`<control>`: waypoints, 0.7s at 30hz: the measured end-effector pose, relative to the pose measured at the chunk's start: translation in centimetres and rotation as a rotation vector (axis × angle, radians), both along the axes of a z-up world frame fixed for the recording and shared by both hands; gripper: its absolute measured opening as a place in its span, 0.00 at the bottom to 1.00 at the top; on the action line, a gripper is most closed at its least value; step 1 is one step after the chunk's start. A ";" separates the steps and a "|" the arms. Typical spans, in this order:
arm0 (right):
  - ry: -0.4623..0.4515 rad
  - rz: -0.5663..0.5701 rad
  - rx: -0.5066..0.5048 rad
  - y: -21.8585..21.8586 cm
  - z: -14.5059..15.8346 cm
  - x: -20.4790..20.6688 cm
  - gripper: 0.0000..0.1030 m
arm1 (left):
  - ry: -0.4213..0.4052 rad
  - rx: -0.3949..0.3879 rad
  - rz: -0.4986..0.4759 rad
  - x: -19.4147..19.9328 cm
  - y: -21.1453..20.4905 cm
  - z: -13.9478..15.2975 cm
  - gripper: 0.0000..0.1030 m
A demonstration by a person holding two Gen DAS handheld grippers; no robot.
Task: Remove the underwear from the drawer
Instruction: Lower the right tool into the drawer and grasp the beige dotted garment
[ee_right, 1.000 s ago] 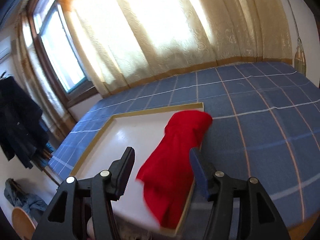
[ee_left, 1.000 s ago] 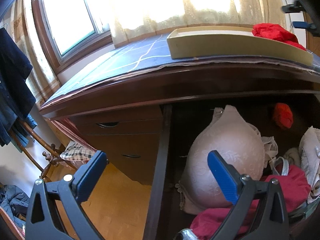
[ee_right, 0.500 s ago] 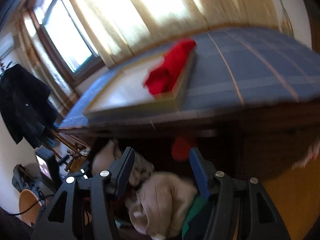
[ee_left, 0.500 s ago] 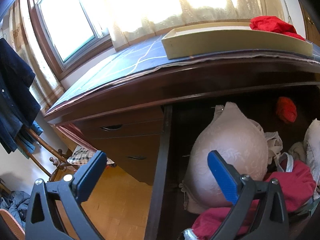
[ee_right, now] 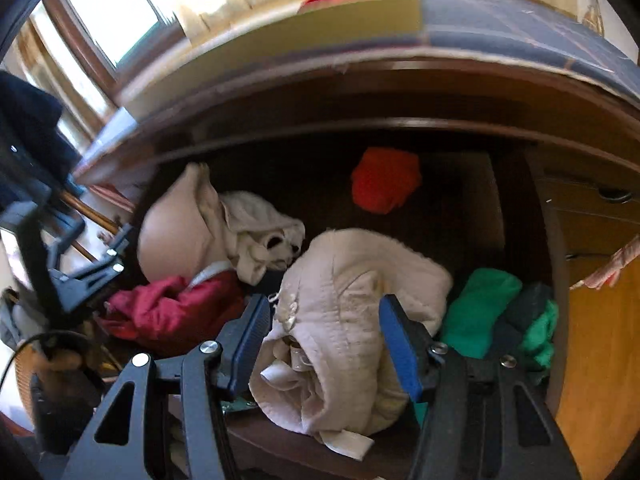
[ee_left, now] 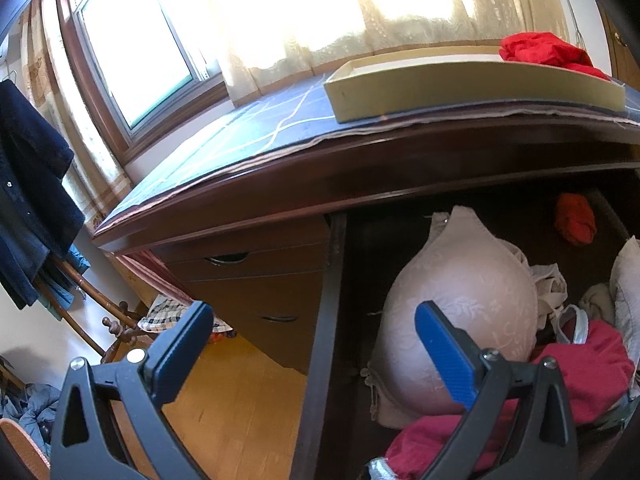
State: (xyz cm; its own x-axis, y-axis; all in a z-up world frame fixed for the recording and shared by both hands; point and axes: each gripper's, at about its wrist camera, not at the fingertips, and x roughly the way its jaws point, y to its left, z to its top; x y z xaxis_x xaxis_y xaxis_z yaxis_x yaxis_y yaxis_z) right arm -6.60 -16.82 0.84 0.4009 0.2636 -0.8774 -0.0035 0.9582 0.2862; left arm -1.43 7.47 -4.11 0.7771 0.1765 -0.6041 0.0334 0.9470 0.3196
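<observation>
Open drawer [ee_right: 516, 208], dark wood, under the desk top; contents seen from the right wrist view:
- Cream padded bra [ee_right: 352, 312], bunched, near front, centre. It lies between the two blue pads of the right gripper [ee_right: 324, 344].
- Pale pink bra [ee_left: 460, 320], cup standing upright against the left side of the drawer.
- Crumpled cream garment [ee_right: 260, 232], just right of the pink bra, touching it.
- Dark red garment [ee_right: 172, 308], near left corner, below the pink bra.
- Small red garment [ee_right: 386, 180], alone at the far end, well apart from the rest.
- Green garment [ee_right: 480, 308], near right, beside a darker one.

On the desk top: blue checked cloth [ee_left: 248, 132]; on it a shallow yellow tray [ee_left: 460, 88] with a red garment [ee_left: 544, 50] draped over its far right corner.

Right gripper: jaws about half apart, straddling the cream padded bra. The view is blurred here, so whether the pads press on the fabric cannot be told; they look to stand just clear of it.

Left gripper [ee_left: 316, 340]: jaws wide apart, nothing between them. Its left finger shows against the wooden floor [ee_left: 240, 400], its right finger against the pink bra, over the left wall of the drawer.

Surroundings: closed drawers [ee_left: 260, 264] left of the open one; bright window [ee_left: 136, 48] with curtains; dark clothing [ee_left: 28, 208] hanging far left.
</observation>
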 end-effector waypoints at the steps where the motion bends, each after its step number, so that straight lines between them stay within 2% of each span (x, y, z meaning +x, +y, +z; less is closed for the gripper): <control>1: 0.017 0.009 0.001 0.5 -0.4 0.3 0.58 | -0.001 -0.002 -0.001 0.0 0.0 0.0 0.99; 2: 0.031 0.020 -0.007 0.9 -0.8 0.5 0.58 | -0.003 -0.004 -0.003 -0.1 0.1 0.0 0.99; 5: 0.083 0.020 -0.111 1.9 -2.2 1.3 0.72 | -0.006 -0.009 -0.005 -0.2 0.2 0.1 0.99; 7: 0.150 0.021 -0.167 2.4 -3.5 1.9 0.72 | -0.008 -0.011 -0.007 -0.2 0.3 0.1 0.99; 9: 0.191 0.030 -0.179 2.8 -4.5 2.2 0.72 | -0.009 -0.013 -0.008 -0.2 0.3 0.1 0.99; 11: 0.196 0.026 -0.197 3.0 -4.9 2.4 0.72 | -0.010 -0.014 -0.010 -0.2 0.4 0.1 0.99; 13: 0.197 0.012 -0.190 2.8 -5.2 2.4 0.72 | -0.010 -0.015 -0.012 -0.2 0.5 0.1 0.99; 16: 0.213 -0.037 -0.095 1.0 -5.7 2.3 0.73 | -0.011 -0.016 -0.012 -0.2 0.5 0.1 0.99; 19: 0.221 -0.022 -0.008 0.2 -6.4 2.4 0.86 | -0.011 -0.016 -0.011 -0.2 0.5 0.1 0.99; 21: 0.226 0.023 -0.022 0.7 -6.5 2.4 0.89 | -0.010 -0.015 -0.011 -0.2 0.5 0.0 0.99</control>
